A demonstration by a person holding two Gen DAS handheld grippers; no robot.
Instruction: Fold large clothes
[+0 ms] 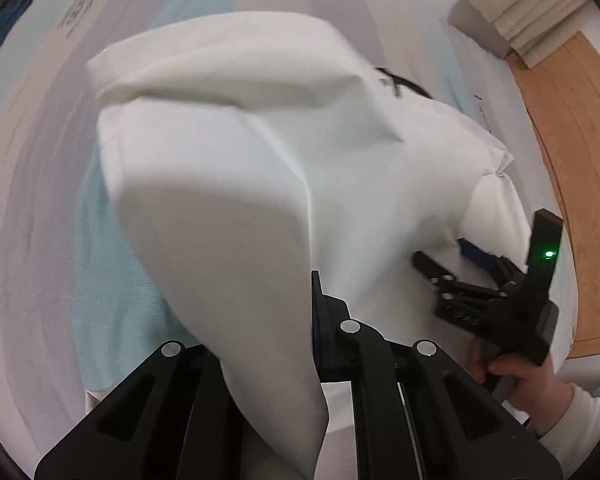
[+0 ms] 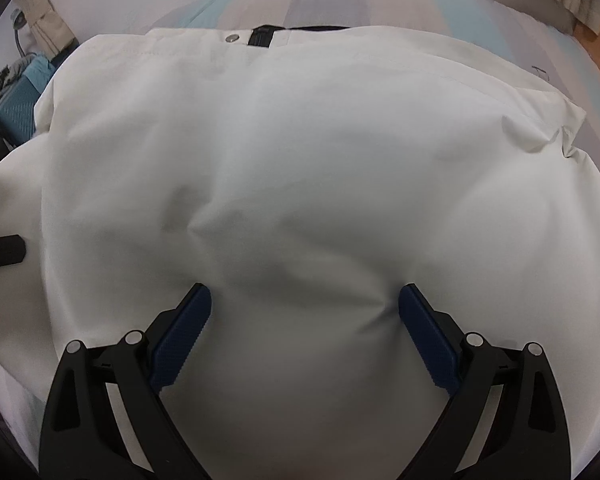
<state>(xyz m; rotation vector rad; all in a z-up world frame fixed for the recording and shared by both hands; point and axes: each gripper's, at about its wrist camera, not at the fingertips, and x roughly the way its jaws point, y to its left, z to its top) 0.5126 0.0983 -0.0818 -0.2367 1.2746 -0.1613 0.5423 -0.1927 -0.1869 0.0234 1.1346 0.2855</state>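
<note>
A large white garment (image 1: 284,152) lies on a striped bedsheet (image 1: 40,160). My left gripper (image 1: 300,320) is shut on a fold of the garment and holds it lifted, so the cloth drapes over the fingers and hides the left one. In the right wrist view the garment (image 2: 300,160) fills the frame, with a snap button and a black tab at its far edge. My right gripper (image 2: 304,320) is open, its blue pads (image 2: 180,340) pressed down on the cloth on either side of a bulge. It also shows in the left wrist view (image 1: 460,276), held by a hand.
A wooden floor (image 1: 572,128) lies right of the bed. Beige folded cloths (image 1: 524,12) sit at the far right corner. A blue bag (image 2: 16,104) and clutter stand at the left of the bed.
</note>
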